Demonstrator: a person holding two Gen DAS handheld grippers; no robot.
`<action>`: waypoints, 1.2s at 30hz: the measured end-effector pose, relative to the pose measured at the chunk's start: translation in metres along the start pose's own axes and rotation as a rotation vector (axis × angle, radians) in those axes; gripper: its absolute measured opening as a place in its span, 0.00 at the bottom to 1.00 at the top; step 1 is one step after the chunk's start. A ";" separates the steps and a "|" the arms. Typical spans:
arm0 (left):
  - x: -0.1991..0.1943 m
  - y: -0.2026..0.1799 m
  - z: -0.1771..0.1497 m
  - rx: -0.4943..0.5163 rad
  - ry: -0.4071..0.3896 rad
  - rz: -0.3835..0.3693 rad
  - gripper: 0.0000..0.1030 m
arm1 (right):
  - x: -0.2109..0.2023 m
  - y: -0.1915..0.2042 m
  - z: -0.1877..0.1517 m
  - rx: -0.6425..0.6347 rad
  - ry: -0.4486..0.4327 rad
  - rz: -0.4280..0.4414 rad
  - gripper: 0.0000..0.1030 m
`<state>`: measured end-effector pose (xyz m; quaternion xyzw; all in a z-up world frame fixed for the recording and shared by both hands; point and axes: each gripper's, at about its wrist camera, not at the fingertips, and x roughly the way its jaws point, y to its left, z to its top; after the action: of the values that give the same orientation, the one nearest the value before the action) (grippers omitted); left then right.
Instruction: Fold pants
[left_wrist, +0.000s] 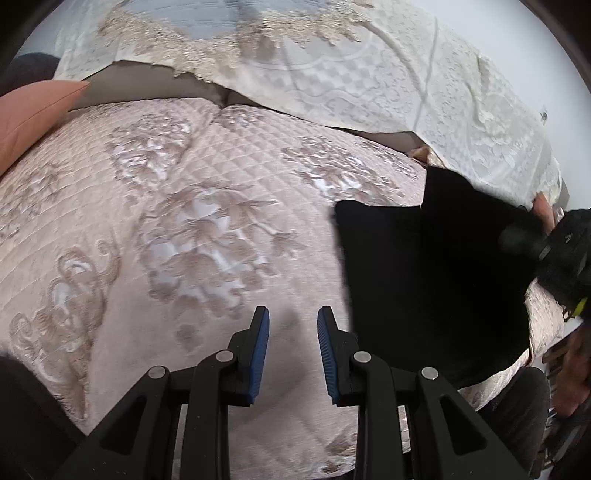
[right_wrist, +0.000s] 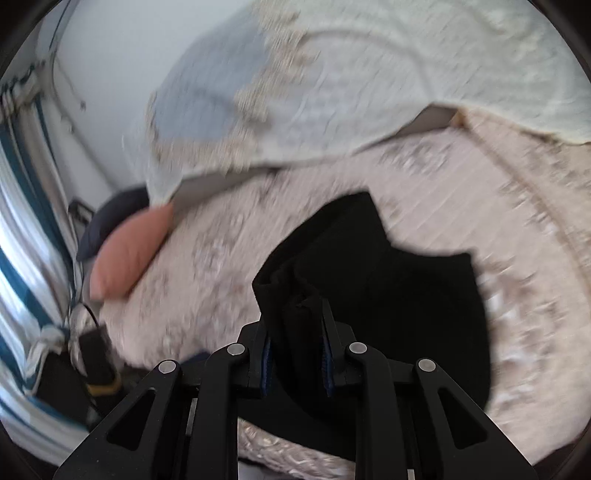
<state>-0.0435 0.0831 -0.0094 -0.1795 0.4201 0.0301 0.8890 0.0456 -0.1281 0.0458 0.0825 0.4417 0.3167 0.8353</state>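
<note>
**Folding pants: items on record, view by view**

Left wrist view. Your left gripper (left_wrist: 292, 325) hung over the quilted floral bedspread (left_wrist: 166, 221), its jaws released, with only bedspread showing in the gap between the blue pads (left_wrist: 259, 343). The black pants (left_wrist: 436, 280) lay on the bedspread to its right, well apart from the fingers. A pink cushion (left_wrist: 33, 114) sat at the far left, and a cream lace cover (left_wrist: 369, 81) lay beyond.

Right wrist view, blurred. Your right gripper (right_wrist: 295, 325) had its jaws clenched on a bunched fold of the pants (right_wrist: 388, 288); the rest of the garment lay on the bedspread (right_wrist: 443, 177). The cushion (right_wrist: 129, 254) sat to the left, with a striped curtain (right_wrist: 22, 258) at the edge.
</note>
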 end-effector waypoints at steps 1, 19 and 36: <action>-0.001 0.004 -0.001 -0.006 -0.001 0.006 0.28 | 0.011 0.003 -0.006 -0.015 0.031 -0.005 0.20; -0.009 0.018 -0.001 -0.032 -0.016 0.008 0.28 | 0.038 0.031 -0.042 -0.162 0.122 -0.085 0.22; -0.012 -0.023 0.017 0.046 -0.036 -0.044 0.28 | -0.030 -0.011 -0.053 -0.034 -0.072 0.017 0.44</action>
<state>-0.0344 0.0685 0.0164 -0.1678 0.4007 0.0040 0.9007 -0.0037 -0.1629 0.0298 0.0832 0.4053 0.3280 0.8493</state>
